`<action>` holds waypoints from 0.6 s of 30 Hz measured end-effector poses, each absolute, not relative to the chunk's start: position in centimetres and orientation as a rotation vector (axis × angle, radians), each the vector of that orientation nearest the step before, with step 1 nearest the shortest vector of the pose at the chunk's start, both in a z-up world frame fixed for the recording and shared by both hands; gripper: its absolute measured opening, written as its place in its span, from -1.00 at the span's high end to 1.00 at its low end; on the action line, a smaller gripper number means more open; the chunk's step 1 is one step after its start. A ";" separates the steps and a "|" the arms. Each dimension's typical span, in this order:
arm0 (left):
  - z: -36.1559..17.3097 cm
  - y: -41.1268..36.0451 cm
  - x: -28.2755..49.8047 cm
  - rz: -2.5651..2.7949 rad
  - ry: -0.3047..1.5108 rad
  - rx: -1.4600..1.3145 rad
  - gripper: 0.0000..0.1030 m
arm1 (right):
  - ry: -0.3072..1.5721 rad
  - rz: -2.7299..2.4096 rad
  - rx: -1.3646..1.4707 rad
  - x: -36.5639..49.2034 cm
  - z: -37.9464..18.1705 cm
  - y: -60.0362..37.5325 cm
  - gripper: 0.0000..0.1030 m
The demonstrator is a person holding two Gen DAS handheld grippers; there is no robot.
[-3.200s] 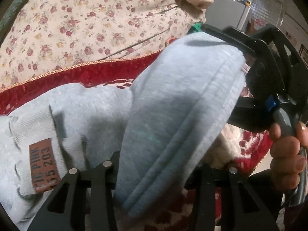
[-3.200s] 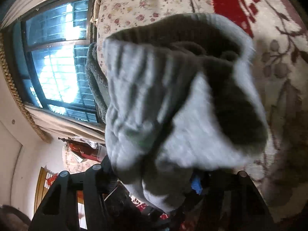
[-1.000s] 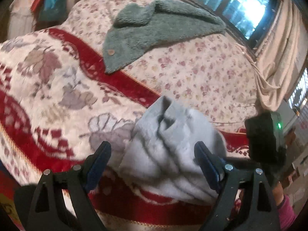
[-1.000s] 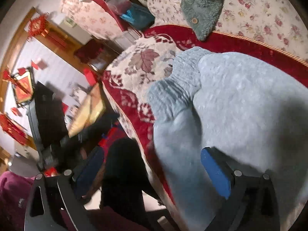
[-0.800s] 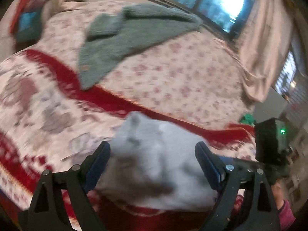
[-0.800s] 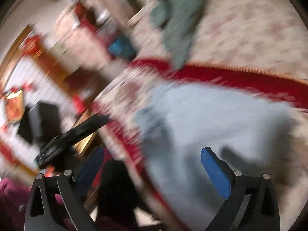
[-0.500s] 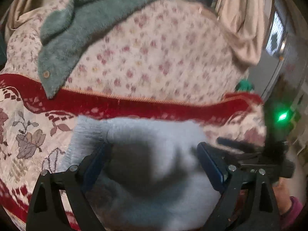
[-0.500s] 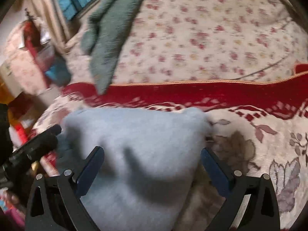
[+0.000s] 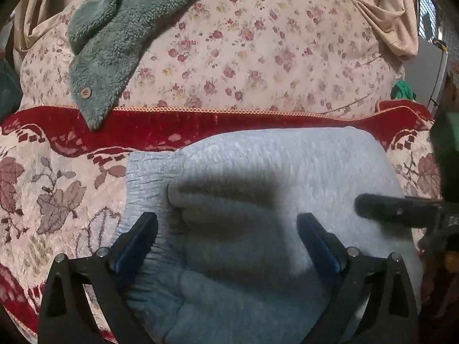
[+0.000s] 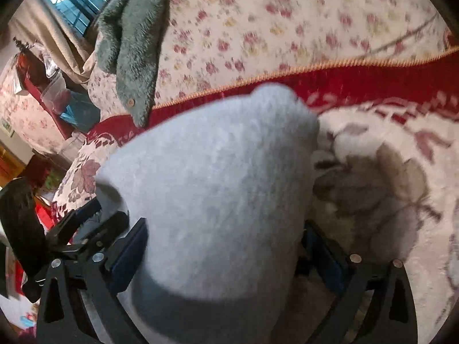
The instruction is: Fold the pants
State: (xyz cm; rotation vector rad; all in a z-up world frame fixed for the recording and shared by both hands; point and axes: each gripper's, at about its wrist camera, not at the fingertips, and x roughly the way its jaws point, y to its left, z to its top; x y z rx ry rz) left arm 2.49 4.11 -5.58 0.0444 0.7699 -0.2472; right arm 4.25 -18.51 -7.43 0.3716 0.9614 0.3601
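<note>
Folded grey pants (image 9: 258, 172) lie on the red-patterned blanket (image 9: 43, 189); left gripper (image 9: 226, 238) opening wide, straddling them, pads clear. Right gripper (image 10: 223, 252) spread wide around the bundle; grip cannot be told.

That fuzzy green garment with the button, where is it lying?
In the left wrist view, the fuzzy green garment lies upper left on the floral sheet, its buttoned tip overlapping the red blanket beyond the grey pants.

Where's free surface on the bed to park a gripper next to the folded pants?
Free: leaf-patterned blanket left of the grey pants; floral sheet beyond the red border. Crowded: green fleece garment at far left, right gripper beside the pants.
</note>
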 end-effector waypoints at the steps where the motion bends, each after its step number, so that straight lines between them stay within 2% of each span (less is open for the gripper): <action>1: -5.5 4.1 2.3 -0.248 0.764 0.051 -0.92 | 0.958 0.352 0.353 3.9 -7.0 -18.3 -1.00; 12: -4.0 4.7 1.3 -0.273 0.761 0.034 -0.92 | 0.760 0.234 0.133 -0.9 -0.8 -17.5 -1.00; 18: -2.2 6.1 0.2 -0.285 0.742 0.040 -0.92 | 0.819 0.258 0.217 -1.4 -1.3 -18.7 -1.00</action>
